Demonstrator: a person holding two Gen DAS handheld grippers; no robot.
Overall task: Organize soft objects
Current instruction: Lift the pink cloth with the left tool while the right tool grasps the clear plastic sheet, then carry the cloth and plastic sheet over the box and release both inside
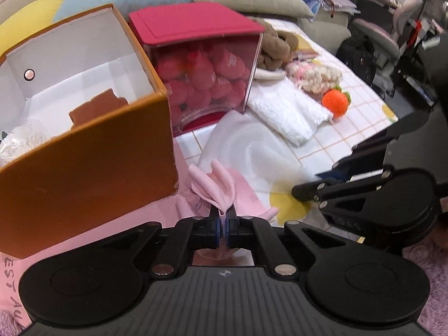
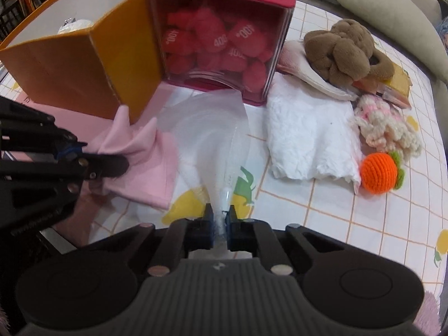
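your left gripper (image 1: 223, 218) is pinching a fold of the pink cloth (image 1: 215, 187), its blue pads closed tight on the bunched edge, with the rest of the cloth lying on the bed just beside the orange box (image 1: 92, 173). your right gripper (image 2: 219, 218) is clamping the neck of a clear plastic bag (image 2: 207, 128), the film gathered between its closed jaws and fanning out toward the red-lidded clear box (image 2: 224, 42). in the right wrist view your left gripper is showing at the left edge, sitting on the pink cloth close to the bag.

the clear box is holding red plush pieces (image 2: 212, 42) printed with white "400" figures. the orange box is standing open, touching the clear box on its left. beyond the bag a white fluffy cloth (image 2: 305, 137) is lying on the checked sheet (image 2: 364, 224), with an orange crocheted ball (image 2: 379, 172) just beside it, a cream and pink knitted piece (image 2: 386, 128) near that, and a brown plush knot (image 2: 347, 53) further back. letters reading "est au" are showing on pink fabric (image 1: 12, 288) at the lower left of the left wrist view; the rest is cut off
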